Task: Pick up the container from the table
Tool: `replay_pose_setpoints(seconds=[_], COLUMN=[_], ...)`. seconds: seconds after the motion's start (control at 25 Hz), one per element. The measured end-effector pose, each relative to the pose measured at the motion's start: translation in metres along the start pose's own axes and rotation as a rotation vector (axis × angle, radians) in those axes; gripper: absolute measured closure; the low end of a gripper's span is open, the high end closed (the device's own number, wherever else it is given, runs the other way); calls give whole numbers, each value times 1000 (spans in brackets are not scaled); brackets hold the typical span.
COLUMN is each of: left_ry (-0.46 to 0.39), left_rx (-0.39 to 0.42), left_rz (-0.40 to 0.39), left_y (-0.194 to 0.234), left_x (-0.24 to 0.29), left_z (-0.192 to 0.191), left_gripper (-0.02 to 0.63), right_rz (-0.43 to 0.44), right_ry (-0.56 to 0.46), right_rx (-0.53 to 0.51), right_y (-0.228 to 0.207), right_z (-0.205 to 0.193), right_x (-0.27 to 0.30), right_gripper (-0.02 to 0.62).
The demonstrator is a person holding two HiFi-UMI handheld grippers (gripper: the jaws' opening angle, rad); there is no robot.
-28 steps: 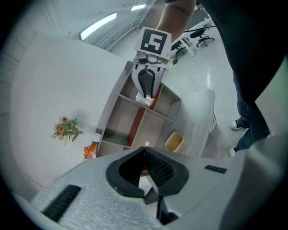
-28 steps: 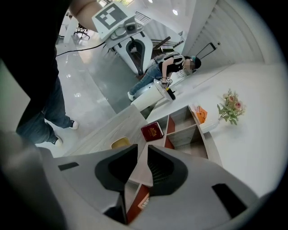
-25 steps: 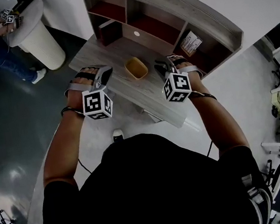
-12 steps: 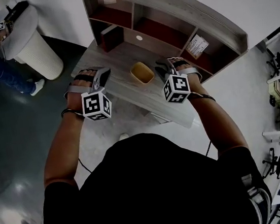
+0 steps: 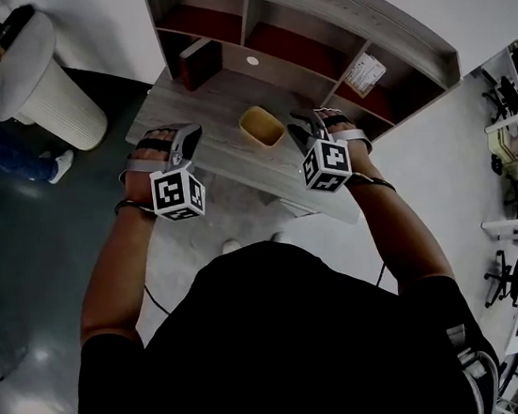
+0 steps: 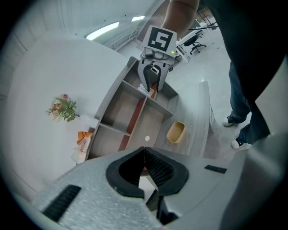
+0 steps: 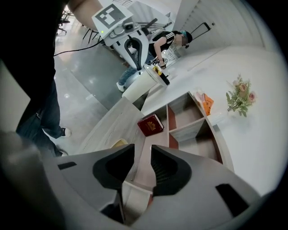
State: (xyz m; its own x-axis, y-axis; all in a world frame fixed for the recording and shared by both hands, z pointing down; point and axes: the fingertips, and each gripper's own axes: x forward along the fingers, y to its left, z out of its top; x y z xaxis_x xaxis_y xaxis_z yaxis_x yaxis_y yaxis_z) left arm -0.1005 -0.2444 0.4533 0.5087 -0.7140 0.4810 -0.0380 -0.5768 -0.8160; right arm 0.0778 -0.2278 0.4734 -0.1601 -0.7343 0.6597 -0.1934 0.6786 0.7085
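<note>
A grey table (image 5: 203,104) fronts a shelf unit (image 5: 331,35). Left gripper (image 5: 190,137) jaws are pressed together, empty. Right gripper (image 5: 303,129) jaws have just been opening, with nothing between them. The yellow container (image 5: 262,125) sits on the table at the right gripper's nine o'clock.

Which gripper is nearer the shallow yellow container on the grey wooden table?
Right. The right gripper, its empty jaws just opening, sits just right of the yellow container; the left gripper is farther off on its left.
</note>
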Motion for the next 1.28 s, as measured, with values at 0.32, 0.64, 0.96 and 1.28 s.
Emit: replay_pose_setpoints(seconds=[0.32, 0.64, 0.96, 1.28], left_ry=[19, 65, 103, 131], left_rx=[-14, -51, -90, -127], left_rz=[-14, -36, -78, -116], left_y=[0, -7, -26, -45], left_x=[27, 51, 71, 81], left_z=[21, 38, 41, 31], left_gripper=[591, 591, 591, 591], right_rz=[43, 105, 179, 251], right_ry=[-17, -41, -48, -48], right_rx=[2, -14, -28, -45], right_y=[3, 6, 20, 42], right_z=[-28, -58, -74, -79], right_x=[17, 38, 69, 98], right_gripper=[476, 472, 468, 456])
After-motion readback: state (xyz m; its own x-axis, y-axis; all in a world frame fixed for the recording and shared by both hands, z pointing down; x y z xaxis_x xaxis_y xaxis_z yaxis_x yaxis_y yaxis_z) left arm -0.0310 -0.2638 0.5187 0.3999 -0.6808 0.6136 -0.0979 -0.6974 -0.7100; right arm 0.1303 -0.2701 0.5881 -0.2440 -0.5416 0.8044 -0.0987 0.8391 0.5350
